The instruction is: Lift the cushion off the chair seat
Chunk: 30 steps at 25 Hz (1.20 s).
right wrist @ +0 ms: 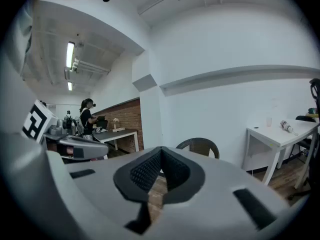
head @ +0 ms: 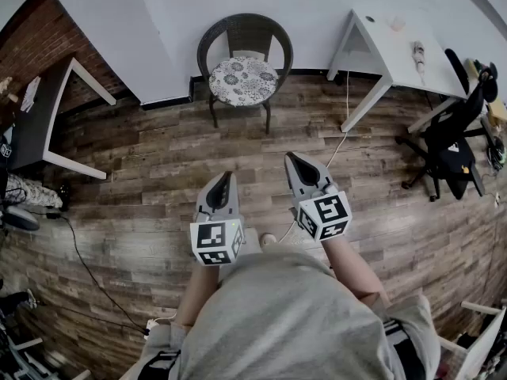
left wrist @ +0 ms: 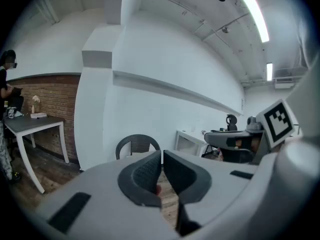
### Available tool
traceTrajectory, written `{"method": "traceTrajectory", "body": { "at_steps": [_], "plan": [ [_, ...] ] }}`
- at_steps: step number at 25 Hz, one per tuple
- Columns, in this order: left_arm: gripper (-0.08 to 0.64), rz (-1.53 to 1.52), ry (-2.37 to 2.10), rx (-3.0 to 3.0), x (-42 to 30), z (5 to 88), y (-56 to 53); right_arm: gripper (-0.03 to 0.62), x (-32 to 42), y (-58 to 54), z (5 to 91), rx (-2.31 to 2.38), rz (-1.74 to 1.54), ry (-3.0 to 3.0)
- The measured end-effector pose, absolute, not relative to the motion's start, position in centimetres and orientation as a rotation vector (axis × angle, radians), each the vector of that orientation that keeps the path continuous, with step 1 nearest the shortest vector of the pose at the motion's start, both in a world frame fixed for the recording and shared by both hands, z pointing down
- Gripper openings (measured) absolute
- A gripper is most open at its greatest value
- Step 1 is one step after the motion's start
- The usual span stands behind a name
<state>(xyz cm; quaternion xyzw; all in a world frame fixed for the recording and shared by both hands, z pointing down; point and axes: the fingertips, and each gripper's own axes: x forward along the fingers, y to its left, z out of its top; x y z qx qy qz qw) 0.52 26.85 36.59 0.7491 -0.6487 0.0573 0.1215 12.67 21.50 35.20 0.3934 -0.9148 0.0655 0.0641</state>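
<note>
Your left claw (head: 224, 179) and right claw (head: 294, 160) sit side by side at the centre of the head view, above the wooden floor (head: 158, 165). Both are closed, with nothing between their jaws. The patterned cushion (head: 242, 81) lies flat on the seat of the dark wicker chair (head: 245, 32), at the top centre of the frame against the white wall and well apart from both claws. A white counter (head: 396, 46) stands at upper right, and a black office chair (head: 451, 145) at the right edge.
</note>
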Motion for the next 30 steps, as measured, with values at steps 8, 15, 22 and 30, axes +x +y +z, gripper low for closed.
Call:
{"method": "traceTrajectory", "body": {
  "at_steps": [8,15,22,30],
  "plan": [
    [0.014,0.140,-1.950,2.190,0.5,35.0,28.1,-0.005,13.5,24.0,34.1,1.188,0.169,-2.783],
    [0.014,0.123,-1.964,2.177,0.7,34.7,27.8,-0.005,13.5,24.3,34.1,1.139,0.161,-2.805],
    [0.015,0.107,-1.968,2.160,1.8,35.0,27.5,-0.003,14.5,24.7,34.9,1.089,0.188,-2.825],
    [0.018,0.106,-1.935,2.174,4.0,35.4,27.5,-0.003,16.7,24.5,35.8,1.101,0.219,-2.809]
  ]
}}
